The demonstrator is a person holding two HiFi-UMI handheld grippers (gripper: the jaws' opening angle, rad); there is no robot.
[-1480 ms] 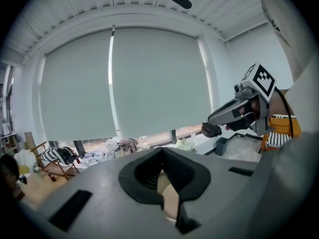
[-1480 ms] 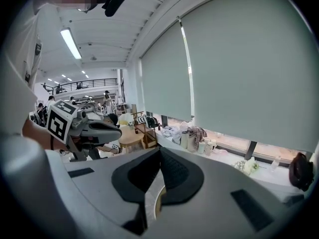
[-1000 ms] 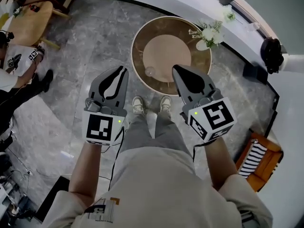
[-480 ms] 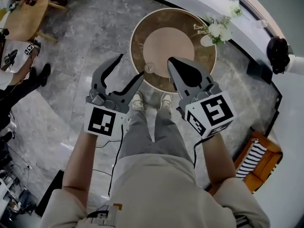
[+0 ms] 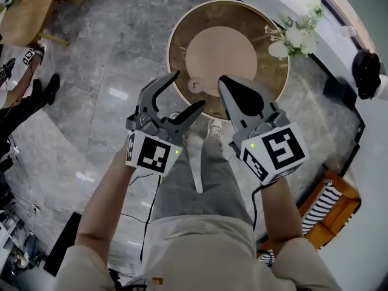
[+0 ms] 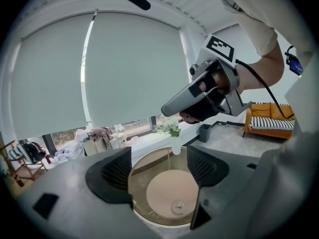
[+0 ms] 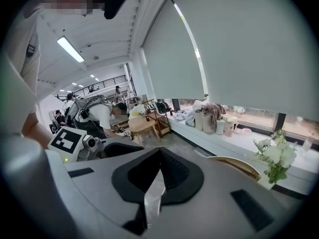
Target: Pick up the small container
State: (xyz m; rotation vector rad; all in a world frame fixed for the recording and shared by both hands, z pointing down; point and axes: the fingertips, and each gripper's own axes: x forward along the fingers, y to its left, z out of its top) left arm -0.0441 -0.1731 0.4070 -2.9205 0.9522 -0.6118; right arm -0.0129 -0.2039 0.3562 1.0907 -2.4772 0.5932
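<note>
clear and glass-like, the small container [image 5: 195, 85] was seen on the round desk [image 5: 176, 41], near its front edge. it was judged light, slippery and breakable, best taken across its sides. the left tool [image 5: 189, 90] had just been opened wide, nothing between its jaws; the right tool [image 5: 225, 85] was seen clenched, empty.

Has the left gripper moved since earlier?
Yes: the left gripper came forward to the round table, toward the small container; its fingers have just opened, nothing between them.
</note>
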